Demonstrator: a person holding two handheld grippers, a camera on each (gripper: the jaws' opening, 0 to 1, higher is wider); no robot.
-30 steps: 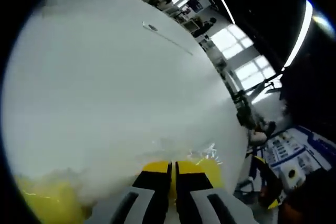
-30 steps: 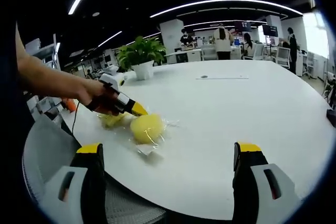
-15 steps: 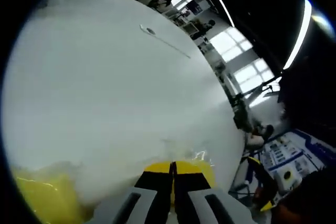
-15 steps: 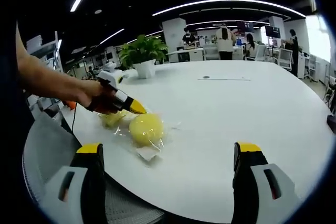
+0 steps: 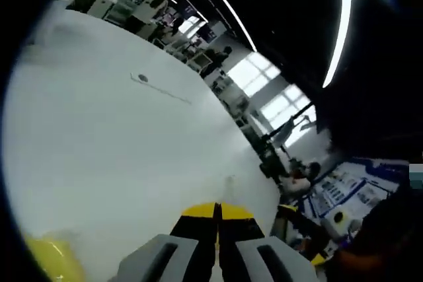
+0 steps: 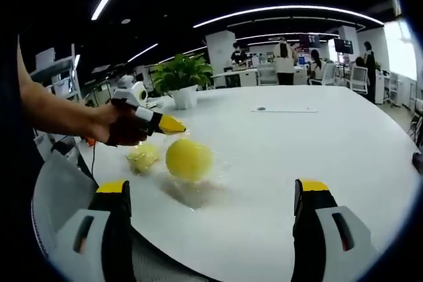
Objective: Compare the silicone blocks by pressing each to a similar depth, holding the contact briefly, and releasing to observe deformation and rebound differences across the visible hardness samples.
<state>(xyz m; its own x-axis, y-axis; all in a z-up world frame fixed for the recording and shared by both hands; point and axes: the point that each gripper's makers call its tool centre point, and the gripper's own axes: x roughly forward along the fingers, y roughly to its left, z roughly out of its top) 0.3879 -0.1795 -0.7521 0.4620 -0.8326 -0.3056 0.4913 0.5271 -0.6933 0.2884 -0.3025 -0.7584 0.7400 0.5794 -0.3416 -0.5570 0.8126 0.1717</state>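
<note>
A round yellow silicone block (image 6: 189, 159) in clear wrap lies on the white table (image 6: 317, 143). A smaller, paler yellow block (image 6: 143, 157) sits just left of it. A hand holds my left gripper (image 6: 173, 124), whose jaws are shut with nothing between them; its yellow tip hangs just above the round block's upper left. In the left gripper view the shut left gripper (image 5: 217, 211) points across the table, and a yellow block (image 5: 49, 257) shows at the lower left. My right gripper (image 6: 212, 187) stands wide open near the table's front edge, short of the blocks.
A potted plant (image 6: 183, 74) stands behind the blocks. A flat strip (image 6: 284, 109) lies far out on the table. A grey chair back (image 6: 59, 183) is at the lower left by the table edge. People and desks (image 6: 284, 57) fill the far background.
My left gripper has lifted up off the round block, which it was touching before. The left gripper view has tilted upward. The right gripper's jaws stay open as before.
</note>
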